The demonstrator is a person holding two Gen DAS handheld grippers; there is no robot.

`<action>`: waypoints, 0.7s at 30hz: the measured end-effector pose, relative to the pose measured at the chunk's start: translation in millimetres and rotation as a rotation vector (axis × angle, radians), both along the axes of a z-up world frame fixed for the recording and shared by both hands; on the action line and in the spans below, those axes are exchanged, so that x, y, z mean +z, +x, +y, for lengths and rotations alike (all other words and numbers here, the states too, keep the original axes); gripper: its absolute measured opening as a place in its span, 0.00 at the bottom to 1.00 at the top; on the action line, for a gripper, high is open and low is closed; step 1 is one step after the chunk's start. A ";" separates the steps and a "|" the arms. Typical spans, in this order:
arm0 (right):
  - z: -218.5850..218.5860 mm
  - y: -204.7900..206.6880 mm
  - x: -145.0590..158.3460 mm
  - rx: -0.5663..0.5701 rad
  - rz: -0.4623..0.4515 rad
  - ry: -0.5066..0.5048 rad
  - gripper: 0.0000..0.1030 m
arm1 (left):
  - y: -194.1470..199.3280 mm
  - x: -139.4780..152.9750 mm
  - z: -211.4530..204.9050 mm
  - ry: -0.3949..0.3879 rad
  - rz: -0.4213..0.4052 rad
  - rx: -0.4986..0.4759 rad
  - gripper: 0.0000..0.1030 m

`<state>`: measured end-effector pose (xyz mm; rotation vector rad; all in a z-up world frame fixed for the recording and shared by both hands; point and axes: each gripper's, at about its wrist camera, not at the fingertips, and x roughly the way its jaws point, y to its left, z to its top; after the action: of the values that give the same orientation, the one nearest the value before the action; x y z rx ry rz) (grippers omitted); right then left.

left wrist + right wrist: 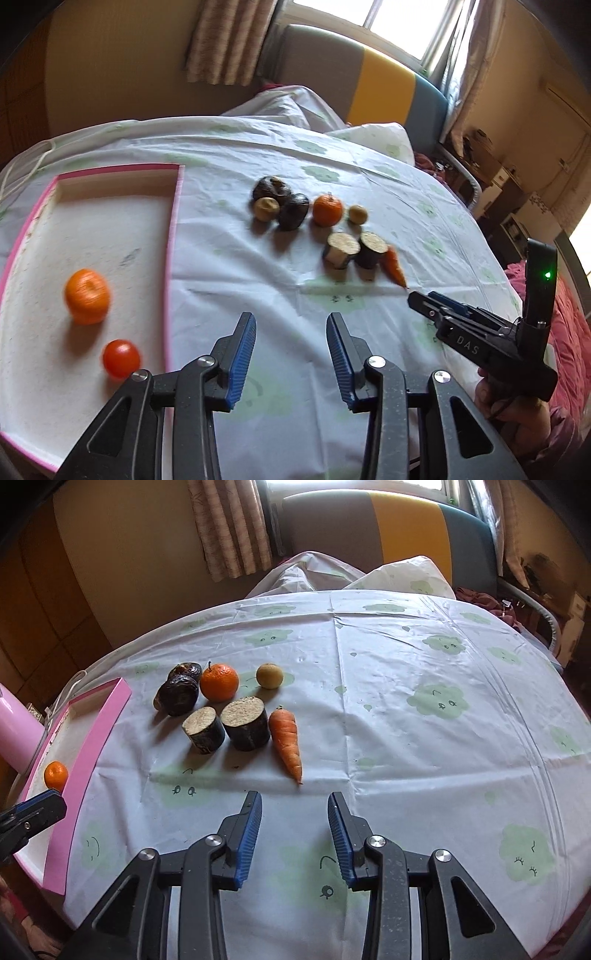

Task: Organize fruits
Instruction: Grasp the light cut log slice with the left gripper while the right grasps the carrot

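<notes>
1. Left wrist view: left gripper [291, 332] jaws spread, nothing between them, over the cloth just beside the pink tray [173, 236]. In the tray: orange [87, 295] and tomato [121, 358]. Right gripper [419, 297] is near the carrot tip; I cannot tell its opening from this angle.
2. Right wrist view: right gripper [294, 808] jaws spread, empty, just short of the carrot [286, 738]. On the cloth: second orange [219, 682], small yellowish fruit [270, 676], two cut dark pieces [225, 727], dark lumps [177, 694].
3. Step, as I judge it: between picks, reaching for the next item. Next move: advance and straddle it, close, carry to tray.
</notes>
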<state>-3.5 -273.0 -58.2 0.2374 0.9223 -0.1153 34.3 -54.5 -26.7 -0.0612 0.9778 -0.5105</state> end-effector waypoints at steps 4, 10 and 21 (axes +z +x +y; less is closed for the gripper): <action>-3.6 0.8 -1.5 0.002 -0.001 0.004 0.37 | 12.0 -4.0 -30.1 0.020 -0.005 -0.049 0.39; -4.5 3.8 -0.3 0.033 -0.012 -0.010 0.37 | 32.8 -16.7 -68.8 0.076 0.009 -0.099 0.50; -14.9 6.8 -6.7 0.039 -0.010 0.007 0.37 | 71.4 -42.8 -99.2 0.153 0.011 -0.124 0.51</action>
<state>3.2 -287.9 -64.9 0.2265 0.9170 -0.0743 105.7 -153.7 -69.6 0.1343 1.0332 -0.5477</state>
